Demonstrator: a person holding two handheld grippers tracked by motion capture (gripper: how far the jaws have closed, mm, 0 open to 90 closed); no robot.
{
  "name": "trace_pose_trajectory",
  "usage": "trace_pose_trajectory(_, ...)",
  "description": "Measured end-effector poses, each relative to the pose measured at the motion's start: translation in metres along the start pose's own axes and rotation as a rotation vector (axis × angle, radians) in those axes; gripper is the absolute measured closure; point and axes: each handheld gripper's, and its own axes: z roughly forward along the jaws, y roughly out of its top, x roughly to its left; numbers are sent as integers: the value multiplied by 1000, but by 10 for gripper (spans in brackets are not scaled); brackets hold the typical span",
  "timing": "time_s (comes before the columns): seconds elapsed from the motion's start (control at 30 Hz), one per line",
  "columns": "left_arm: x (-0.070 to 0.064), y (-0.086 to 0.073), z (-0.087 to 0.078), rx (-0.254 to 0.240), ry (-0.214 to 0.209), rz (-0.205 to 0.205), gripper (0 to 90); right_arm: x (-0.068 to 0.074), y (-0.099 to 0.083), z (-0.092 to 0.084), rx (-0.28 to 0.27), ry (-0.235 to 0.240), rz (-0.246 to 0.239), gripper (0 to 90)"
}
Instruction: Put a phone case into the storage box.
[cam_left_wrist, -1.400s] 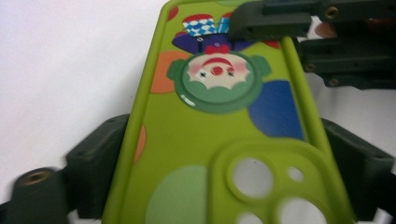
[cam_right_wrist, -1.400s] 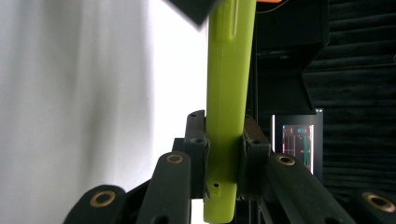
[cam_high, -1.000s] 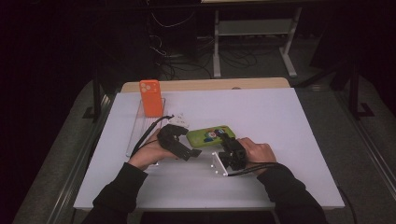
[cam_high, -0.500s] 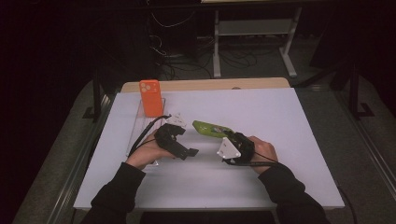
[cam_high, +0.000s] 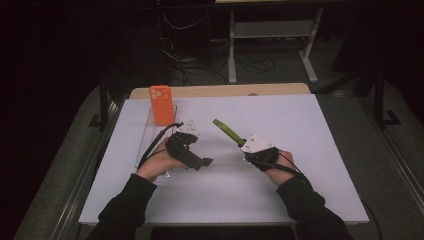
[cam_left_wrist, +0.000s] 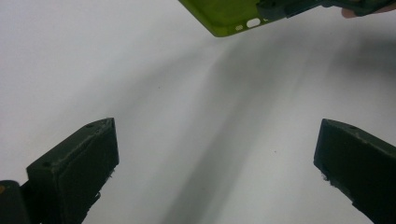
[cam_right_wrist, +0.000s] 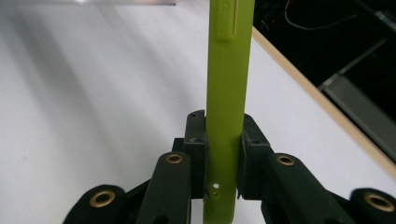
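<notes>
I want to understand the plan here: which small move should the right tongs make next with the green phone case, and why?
Probably carry the thin lime-green plastic phone case toward the clear plastic tray holding the upright orange phone case. The right tongs pinch it edge-on, lifted off the white table; the left tongs are open and hold nothing.

Green phone case (cam_left_wrist: 224, 16) cut off by top edge, orange phone (cam_high: 161, 105) details too small

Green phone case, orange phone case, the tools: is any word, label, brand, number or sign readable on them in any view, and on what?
None can be read.
Green phone case, clamped in the right tool: plain plastic with cut-outs, no print.
Orange phone case in the clear tray: no lettering to make out.
Left tool, open: bare black jaws.
</notes>
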Motion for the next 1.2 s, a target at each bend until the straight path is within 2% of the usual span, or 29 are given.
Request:
trace_pose_trajectory(0.13,-1,0,0,-12,14,-10,0,-6,0,0,-8,44,88,756)
trace_pose_trajectory(0.2,0,0,0,-10,22,0,0,-9,-1,-1,-6,67,152,756)
trace_pose_trajectory(0.23,2,0,-2,6,28,16,0,-11,-1,-1,-6,80,174,756)
trace_pose_trajectory(0.3,1,0,-2,-8,29,-6,0,-15,-2,0,-7,99,216,756)
trace_pose_trajectory(0.37,2,0,-3,-18,31,-9,0,-20,-4,0,-10,121,274,756)
trace_pose_trajectory(0.4,2,1,-3,-32,26,-27,0,-22,-5,0,-16,135,310,756)
trace_pose_trajectory(0.5,2,1,-4,-44,34,-42,0,-27,-7,0,-26,169,397,756)
trace_pose_trajectory(0.57,2,2,-4,-70,35,-67,0,-30,-9,1,-28,182,431,756)
trace_pose_trajectory(0.63,4,2,-5,-76,40,-65,0,-31,-11,1,-39,183,447,756)
trace_pose_trajectory(0.7,4,3,-6,-109,36,-96,0,-31,-11,0,-41,183,452,757)
trace_pose_trajectory(0.87,5,12,-7,-178,42,-140,0,-28,-7,-3,-64,193,467,757)
trace_pose_trajectory(0.93,6,16,-7,-208,30,-161,0,-24,-5,-3,-71,201,484,757)
trace_pose_trajectory(1.1,6,27,-4,-268,2,-172,0,-15,2,-2,-83,213,467,756)
trace_pose_trajectory(1.2,5,31,0,-284,-10,-178,0,-10,6,-2,-94,219,454,757)
